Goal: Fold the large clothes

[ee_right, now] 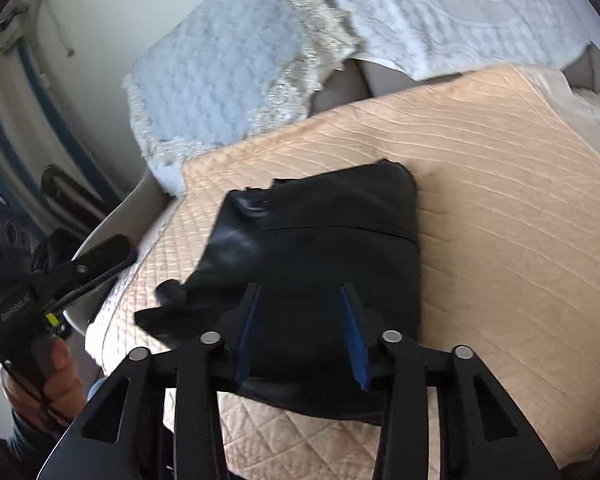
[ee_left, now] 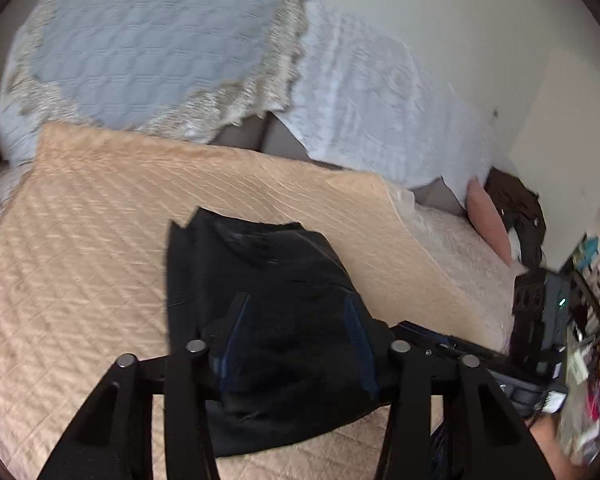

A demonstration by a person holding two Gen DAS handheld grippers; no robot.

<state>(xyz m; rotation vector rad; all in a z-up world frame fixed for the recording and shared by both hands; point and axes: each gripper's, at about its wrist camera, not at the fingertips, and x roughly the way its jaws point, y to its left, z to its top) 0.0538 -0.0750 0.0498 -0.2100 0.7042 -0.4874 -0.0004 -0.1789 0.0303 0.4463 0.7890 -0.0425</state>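
A black garment (ee_left: 260,300) lies folded into a compact bundle on the peach quilted cover (ee_left: 80,260) of the bed. In the right wrist view the same garment (ee_right: 332,248) shows a loose dark corner sticking out at its left. My left gripper (ee_left: 296,308) is open, its blue-padded fingers spread over the near part of the garment without holding it. My right gripper (ee_right: 300,296) is open too, fingers spread above the near edge of the bundle. The left gripper's body (ee_right: 60,276) shows in the right wrist view, off the bed's left edge.
A pale blue quilted spread with lace trim (ee_left: 148,48) and a white spread (ee_left: 372,100) hang behind the bed. A pink pillow (ee_left: 488,220) and dark clothing (ee_left: 520,208) lie at the far right. The right gripper's body (ee_left: 540,320) shows at the right. The peach cover (ee_right: 500,200) also shows in the right wrist view.
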